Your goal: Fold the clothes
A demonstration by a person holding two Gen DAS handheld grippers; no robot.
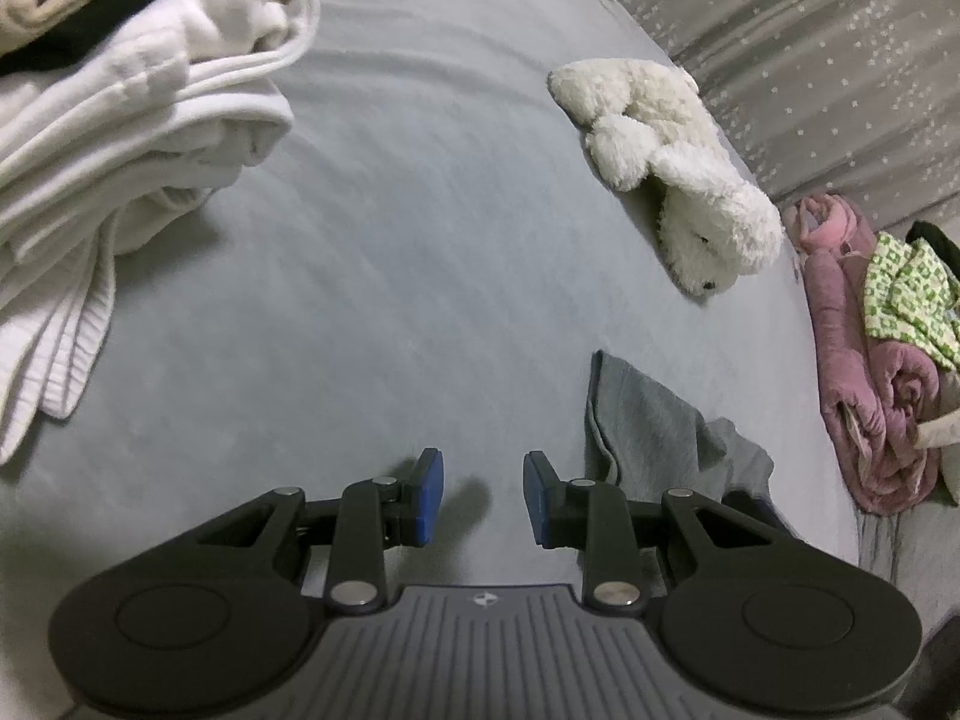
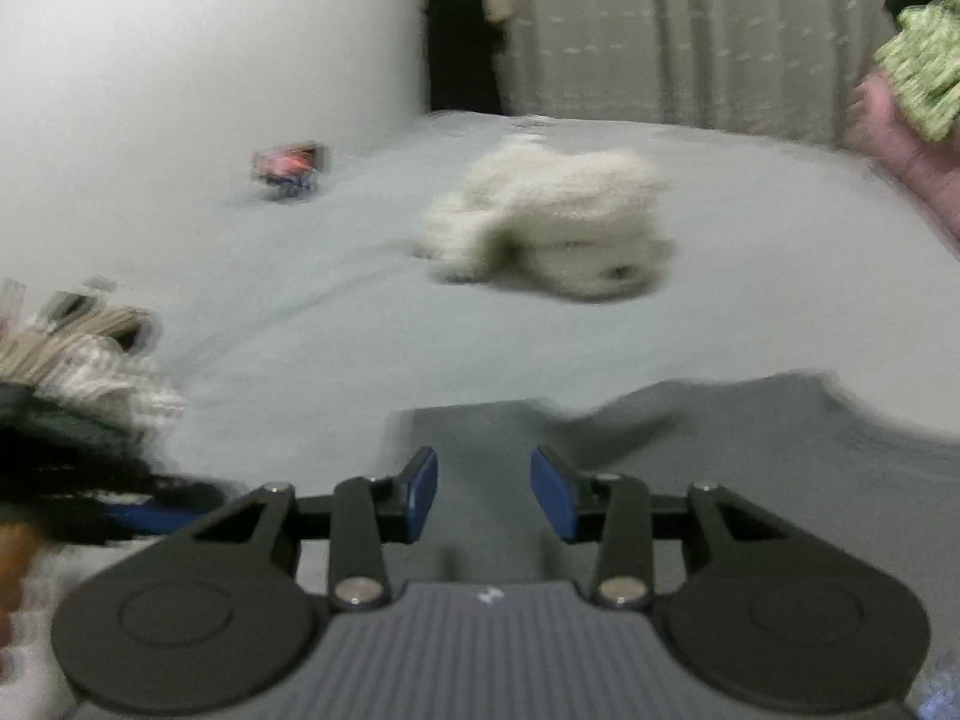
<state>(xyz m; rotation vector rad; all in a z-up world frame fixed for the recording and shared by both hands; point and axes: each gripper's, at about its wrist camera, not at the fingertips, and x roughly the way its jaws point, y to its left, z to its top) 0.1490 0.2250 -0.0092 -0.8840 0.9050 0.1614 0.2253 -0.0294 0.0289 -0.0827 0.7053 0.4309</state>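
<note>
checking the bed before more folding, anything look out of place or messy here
Yes: a white plush toy lies on its side in the middle of the sheet, not clothing. A grey garment lies crumpled near the left tool, still unfolded, unlike the folded white stack.

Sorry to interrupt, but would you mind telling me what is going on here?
A person is folding clothes on a grey bed sheet with two hand-held grippers. The left hand-held gripper and right hand-held gripper are both open, holding nothing. A crumpled grey cloth lies unfolded beside a folded white stack.
</note>
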